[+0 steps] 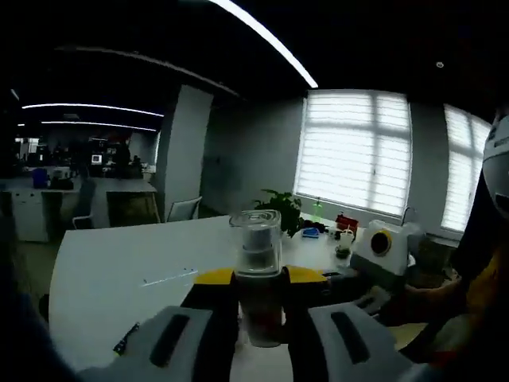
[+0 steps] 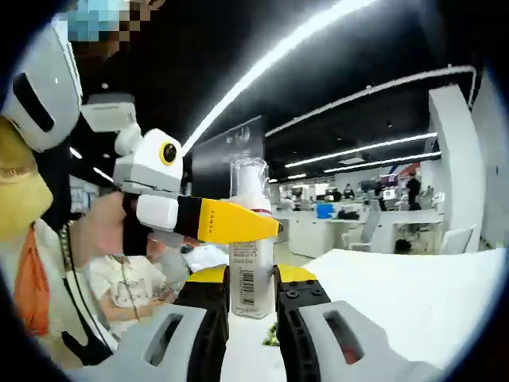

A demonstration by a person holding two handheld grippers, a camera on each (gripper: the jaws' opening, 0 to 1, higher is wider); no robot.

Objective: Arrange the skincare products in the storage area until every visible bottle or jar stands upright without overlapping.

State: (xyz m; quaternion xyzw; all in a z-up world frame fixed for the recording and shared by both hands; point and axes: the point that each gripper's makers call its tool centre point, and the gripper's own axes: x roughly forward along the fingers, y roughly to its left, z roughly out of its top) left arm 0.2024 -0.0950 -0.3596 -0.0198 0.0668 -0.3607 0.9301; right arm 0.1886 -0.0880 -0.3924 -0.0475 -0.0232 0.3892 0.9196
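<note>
Both grippers, left point(image 1: 258, 318) and right point(image 2: 253, 306), are clamping one clear-capped pump bottle point(image 2: 251, 239); one should release before it is stood upright.

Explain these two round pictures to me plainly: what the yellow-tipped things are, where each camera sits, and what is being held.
No robot here: a person holds a two-jaw gripper in each hand, each with a fisheye camera looking along its jaws. In the left gripper view, the left gripper is shut on a clear-capped bottle above a white table; a plant stands farther back. In the right gripper view, the right gripper is shut on the same bottle, with the left gripper reaching in from the left.
</note>
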